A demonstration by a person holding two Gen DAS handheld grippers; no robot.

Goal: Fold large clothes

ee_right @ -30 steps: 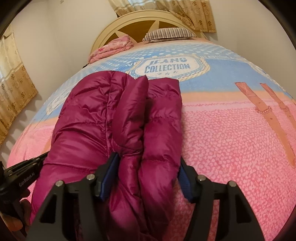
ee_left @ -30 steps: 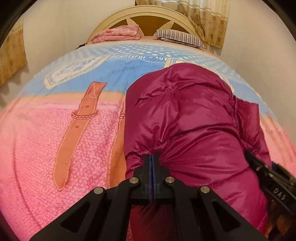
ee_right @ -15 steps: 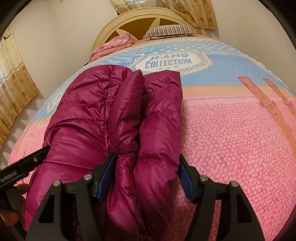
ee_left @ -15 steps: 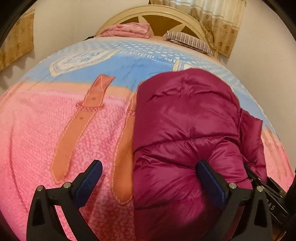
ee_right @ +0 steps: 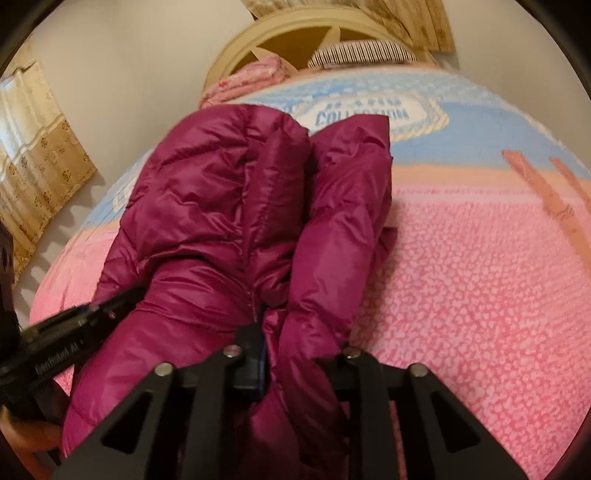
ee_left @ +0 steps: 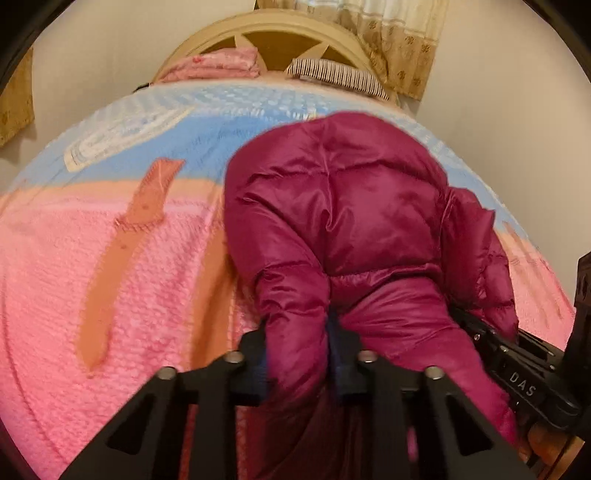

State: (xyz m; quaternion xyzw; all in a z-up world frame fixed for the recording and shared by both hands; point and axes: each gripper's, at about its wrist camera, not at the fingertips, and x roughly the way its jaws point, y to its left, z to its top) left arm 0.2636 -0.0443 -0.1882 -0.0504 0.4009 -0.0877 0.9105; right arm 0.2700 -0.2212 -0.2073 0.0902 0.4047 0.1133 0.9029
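A magenta puffer jacket [ee_left: 351, 206] lies folded lengthwise on the bed, its near end bunched toward me. My left gripper [ee_left: 301, 354] is closing its jaws on a thick fold at the jacket's near left edge, and the pads pinch the fabric. In the right wrist view the jacket [ee_right: 229, 199] shows its folded-in sleeve on the right. My right gripper [ee_right: 299, 354] is also closing, squeezing a fold at the near right edge. Each gripper appears in the other's view, the right one [ee_left: 517, 373] and the left one [ee_right: 62, 350], both beside the jacket.
The pink, orange and blue bedspread [ee_left: 55, 277] covers the bed. At the far end, a folded pink blanket [ee_left: 214, 66] and a striped pillow [ee_left: 336, 74] lie against the cream headboard [ee_left: 273, 33]. Curtains [ee_right: 37, 147] hang by the walls.
My left gripper went from shut to wide open, then closed on the jacket's near edge. My right gripper's jaws drew in from wide around the fold to pinching it.
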